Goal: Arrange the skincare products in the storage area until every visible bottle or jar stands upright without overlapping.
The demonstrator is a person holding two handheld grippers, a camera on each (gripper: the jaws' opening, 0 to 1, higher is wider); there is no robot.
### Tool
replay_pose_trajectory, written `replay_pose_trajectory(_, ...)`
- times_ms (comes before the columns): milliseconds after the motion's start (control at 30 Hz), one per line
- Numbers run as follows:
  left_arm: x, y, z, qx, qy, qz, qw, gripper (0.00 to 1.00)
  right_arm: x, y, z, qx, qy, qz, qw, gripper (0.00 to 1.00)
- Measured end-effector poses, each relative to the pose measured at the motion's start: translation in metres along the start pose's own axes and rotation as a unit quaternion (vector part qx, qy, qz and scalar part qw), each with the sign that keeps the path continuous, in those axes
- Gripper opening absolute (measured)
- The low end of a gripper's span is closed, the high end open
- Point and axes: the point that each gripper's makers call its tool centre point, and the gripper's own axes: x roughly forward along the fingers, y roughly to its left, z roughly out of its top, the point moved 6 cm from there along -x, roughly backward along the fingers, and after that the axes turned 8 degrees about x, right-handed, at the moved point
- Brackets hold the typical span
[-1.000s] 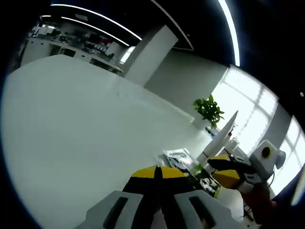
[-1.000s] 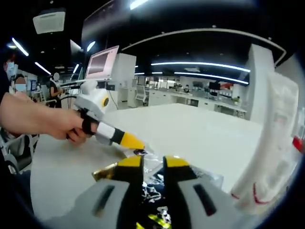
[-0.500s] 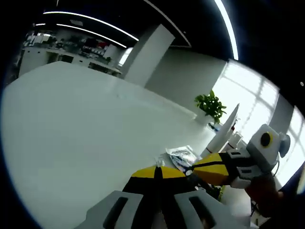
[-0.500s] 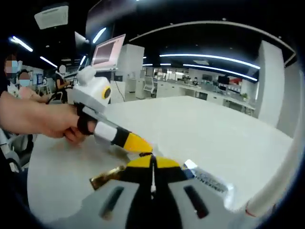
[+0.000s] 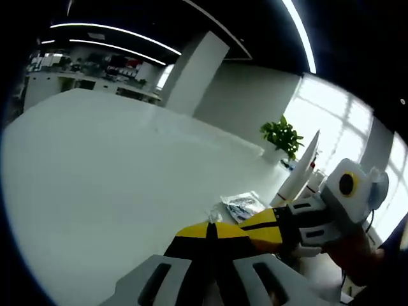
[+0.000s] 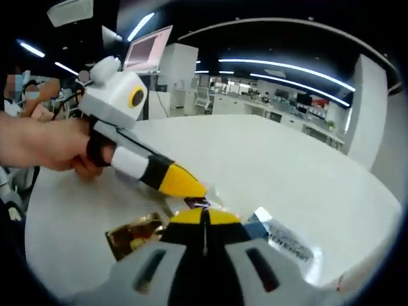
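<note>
A: What are the tongs doing?

B: Left gripper (image 5: pixel 209 231) is pressing its jaws together, nothing visible between them. Right gripper (image 6: pixel 204 220) is likewise closed; whether it is pinching something I cannot tell.

A: And the products?

B: A gold sachet (image 6: pixel 132 233) is lying flat at nine o'clock of the right tips, a white packet (image 6: pixel 285 245) at three. Further off, a silver sachet (image 5: pixel 242 205) is lying on the table (image 5: pixel 95 166), with a tube (image 5: pixel 298 172) beyond, probably awaiting standing up.
</note>
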Motion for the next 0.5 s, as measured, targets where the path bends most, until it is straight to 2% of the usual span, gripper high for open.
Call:
replay_pose_trajectory(267, 0.0001, -0.0016, -0.0040, 0.003, 0.006, 0.001, 1.0000, 0.00, 0.0036, 0.0013, -0.0077, -0.017, 0.026, -0.001, 0.9995, 0.00)
replay_pose_trajectory(500, -0.0011, 0.0005, -0.0057, 0.009, 0.016, 0.009, 0.9998, 0.01, 0.0039, 0.0020, -0.0071, -0.031, 0.028, -0.003, 0.9991, 0.00)
